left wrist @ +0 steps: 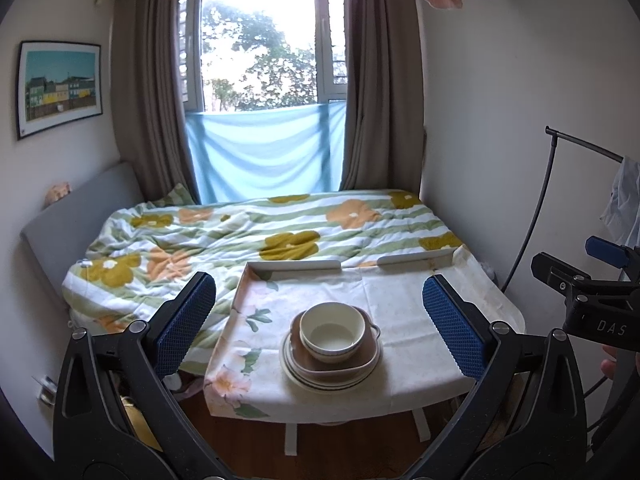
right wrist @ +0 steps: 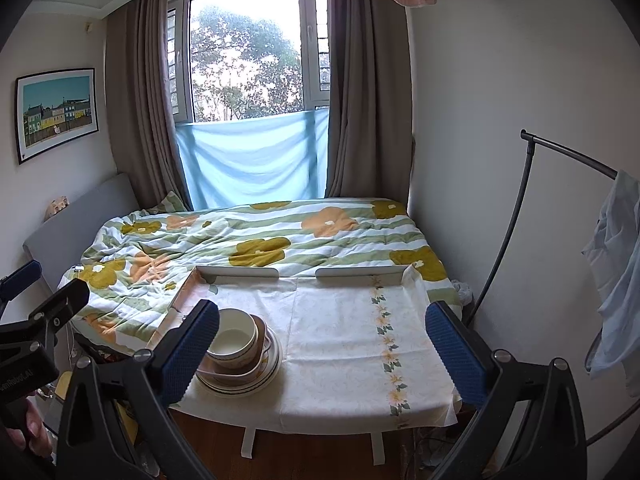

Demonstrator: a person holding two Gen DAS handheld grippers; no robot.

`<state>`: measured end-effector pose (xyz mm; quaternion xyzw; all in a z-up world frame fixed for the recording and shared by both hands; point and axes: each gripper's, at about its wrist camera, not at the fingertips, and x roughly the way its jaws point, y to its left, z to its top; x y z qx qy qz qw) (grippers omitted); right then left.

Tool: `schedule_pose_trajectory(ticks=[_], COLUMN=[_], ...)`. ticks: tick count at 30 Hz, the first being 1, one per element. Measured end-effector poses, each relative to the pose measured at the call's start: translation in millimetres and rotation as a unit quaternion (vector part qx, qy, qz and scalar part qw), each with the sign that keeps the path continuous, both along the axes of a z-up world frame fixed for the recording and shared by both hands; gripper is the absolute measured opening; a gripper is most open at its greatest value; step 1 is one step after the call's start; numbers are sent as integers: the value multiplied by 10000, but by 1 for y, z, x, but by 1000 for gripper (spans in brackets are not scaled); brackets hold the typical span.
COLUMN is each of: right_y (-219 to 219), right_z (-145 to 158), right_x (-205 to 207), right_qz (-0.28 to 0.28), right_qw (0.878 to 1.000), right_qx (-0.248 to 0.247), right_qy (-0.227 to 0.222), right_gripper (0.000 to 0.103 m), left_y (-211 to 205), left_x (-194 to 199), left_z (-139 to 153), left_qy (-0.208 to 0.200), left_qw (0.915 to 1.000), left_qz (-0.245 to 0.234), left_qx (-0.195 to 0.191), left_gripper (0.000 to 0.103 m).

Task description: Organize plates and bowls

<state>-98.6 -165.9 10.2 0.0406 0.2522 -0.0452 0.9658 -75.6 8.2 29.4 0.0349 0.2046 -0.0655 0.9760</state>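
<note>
Cloth-covered table under stacked dishes

Bowl atop plates on table

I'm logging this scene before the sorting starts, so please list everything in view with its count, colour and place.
round cream ceramic bowl: 1, cream, top of the stack
square brown dish with handles: 1, brown, under the bowl
round white plates with dark rim stripes: at least 2, white, bottom of the stack
white folding table with floral cloth: 1, white, at the foot of the bed
floral quilt: 1, green, orange and white, on the bed
blue cloth: 1, light blue, across the lower window
brown curtains: 2, beside the window
framed picture: 1, left wall
black clothes rack: 1, right side
left tool: 1, black with blue pads, open, clear of the stack
right tool: 1, same, open
</note>
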Motion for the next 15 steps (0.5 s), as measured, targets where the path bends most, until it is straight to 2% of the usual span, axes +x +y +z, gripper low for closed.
schedule_pose_trajectory(ticks=[15], right_y=[0], right_z=[-2], right_x=[1], right_qz=[14], right_qw=[10000], right_qx=[8], right_qy=[7], right_gripper=[103], left_y=[2], left_x=[-1], left_z=[2], left_qy=[-82], left_qw=[9999], left_qz=[31], left_qx=[75], left_gripper=[103])
